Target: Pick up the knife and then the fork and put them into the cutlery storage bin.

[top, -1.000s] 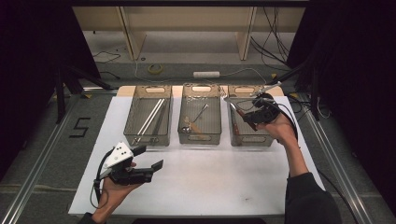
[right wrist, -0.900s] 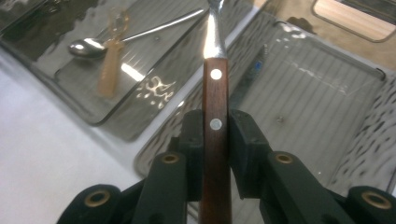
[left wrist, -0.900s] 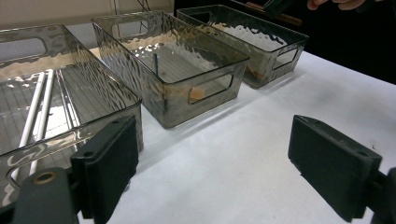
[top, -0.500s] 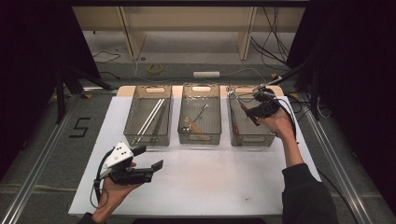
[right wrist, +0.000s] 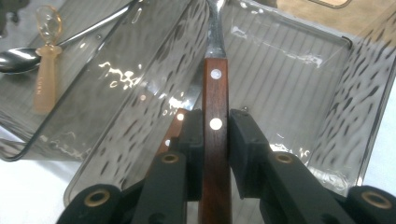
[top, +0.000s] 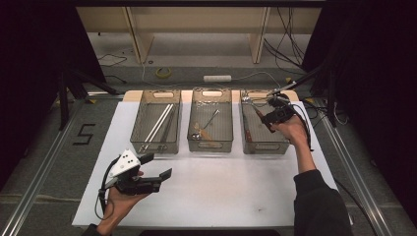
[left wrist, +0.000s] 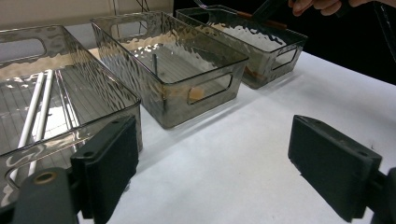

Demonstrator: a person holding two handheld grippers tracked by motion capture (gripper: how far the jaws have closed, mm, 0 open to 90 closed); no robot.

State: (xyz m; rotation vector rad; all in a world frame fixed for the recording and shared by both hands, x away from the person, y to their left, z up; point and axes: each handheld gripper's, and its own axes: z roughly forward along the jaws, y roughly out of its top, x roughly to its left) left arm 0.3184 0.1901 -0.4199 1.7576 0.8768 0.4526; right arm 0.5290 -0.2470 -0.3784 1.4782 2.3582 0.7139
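Left gripper (top: 156,167), near left, held level in an upturned hand (top: 118,201), fingers (left wrist: 334,165) spread wide. Right gripper (top: 259,116), far right, arm extended, fingers (right wrist: 245,147) clamped together.

The wooden-handled utensil (right wrist: 215,135) has a reddish-brown handle set with pale metal rivets and a steel neck running on from it. It is pinched at the handle and hangs tilted over the right-hand clear bin (top: 264,142), where a second wooden handle (top: 249,133) lies inside.
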